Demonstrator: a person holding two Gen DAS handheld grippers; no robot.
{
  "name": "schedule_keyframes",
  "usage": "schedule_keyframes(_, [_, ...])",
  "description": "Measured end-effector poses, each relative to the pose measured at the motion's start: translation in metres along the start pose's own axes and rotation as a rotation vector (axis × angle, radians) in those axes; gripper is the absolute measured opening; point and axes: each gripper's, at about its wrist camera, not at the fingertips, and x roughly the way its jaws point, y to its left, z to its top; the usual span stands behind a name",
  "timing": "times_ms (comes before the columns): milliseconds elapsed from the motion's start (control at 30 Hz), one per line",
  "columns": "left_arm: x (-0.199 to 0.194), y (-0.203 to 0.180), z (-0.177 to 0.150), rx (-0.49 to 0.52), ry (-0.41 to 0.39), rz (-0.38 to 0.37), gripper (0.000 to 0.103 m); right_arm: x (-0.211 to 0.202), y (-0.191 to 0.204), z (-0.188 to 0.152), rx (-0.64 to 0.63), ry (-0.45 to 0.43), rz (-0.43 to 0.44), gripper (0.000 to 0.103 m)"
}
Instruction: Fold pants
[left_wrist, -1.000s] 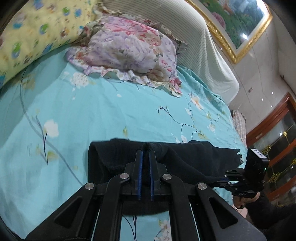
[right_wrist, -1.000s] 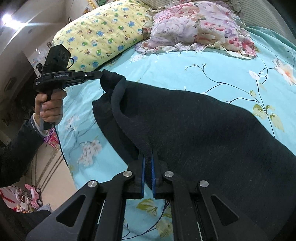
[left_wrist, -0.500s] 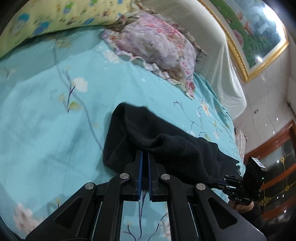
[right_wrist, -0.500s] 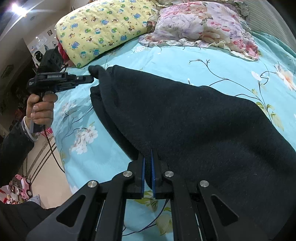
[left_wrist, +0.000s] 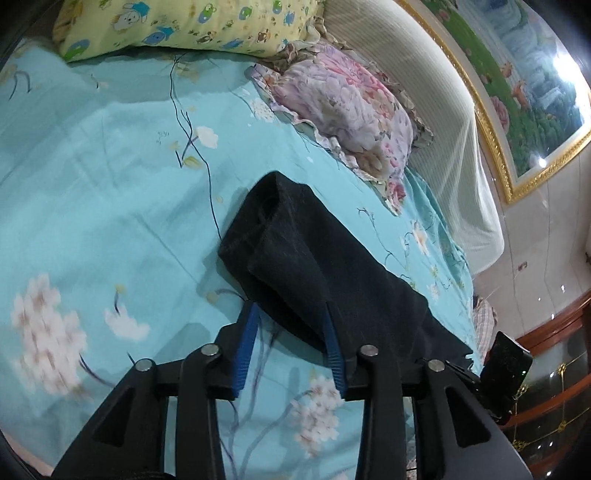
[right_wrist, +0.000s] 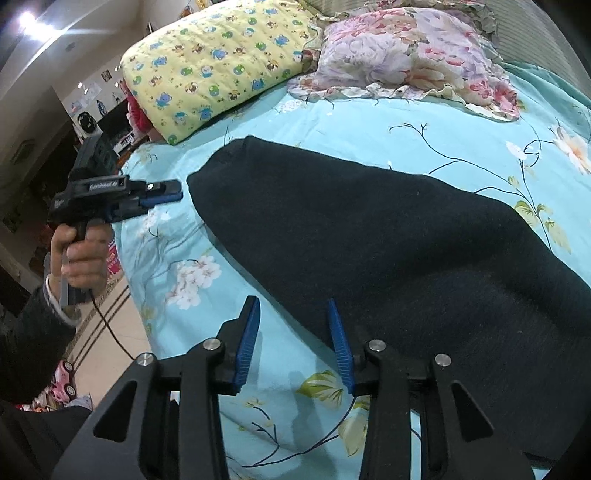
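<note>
The black pants (right_wrist: 388, 240) are lying folded lengthwise on the turquoise flowered bed (right_wrist: 332, 122), one end pointing toward the pillows. The left gripper (left_wrist: 290, 332) is standing partly open, its jaws having just been opening; a drooping edge of the pants is lying between them against the right blue pad, not clamped. The right gripper (right_wrist: 293, 332) is likewise standing partly open after just opening, with the pants' near edge touching its right pad.

The right wrist view is showing a hand (right_wrist: 79, 254) holding the left gripper just beside the pants' far end, plus the floor. The left wrist view is showing a framed painting (left_wrist: 524, 96) and a striped headboard (left_wrist: 436, 110).
</note>
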Motion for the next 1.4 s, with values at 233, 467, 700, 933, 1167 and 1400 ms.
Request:
schedule_keyframes(233, [0.003, -0.011, -0.009, -0.018, 0.000, 0.008, 0.041, -0.011, -0.008, 0.003, 0.040, -0.033, 0.016, 0.040])
schedule_keyframes(467, [0.012, -0.021, -0.016, 0.014, 0.007, 0.089, 0.047, -0.019, -0.017, 0.010, 0.083, -0.064, 0.027, 0.040])
schedule_keyframes(700, [0.028, -0.020, -0.013, 0.018, 0.017, 0.155, 0.052, -0.023, -0.033, 0.020, 0.124, -0.086, 0.014, 0.040])
schedule_keyframes(933, [0.042, -0.015, -0.006, -0.001, 0.019, 0.169, 0.051, -0.023, -0.067, 0.042, 0.180, -0.098, -0.044, 0.040])
schedule_keyframes(1167, [0.053, -0.008, 0.001, -0.018, 0.018, 0.167, 0.043, 0.003, -0.098, 0.086, 0.182, -0.059, -0.101, 0.040])
schedule_keyframes(1400, [0.064, -0.002, 0.009, -0.032, 0.022, 0.159, 0.034, 0.064, -0.109, 0.105, 0.091, 0.130, -0.092, 0.040])
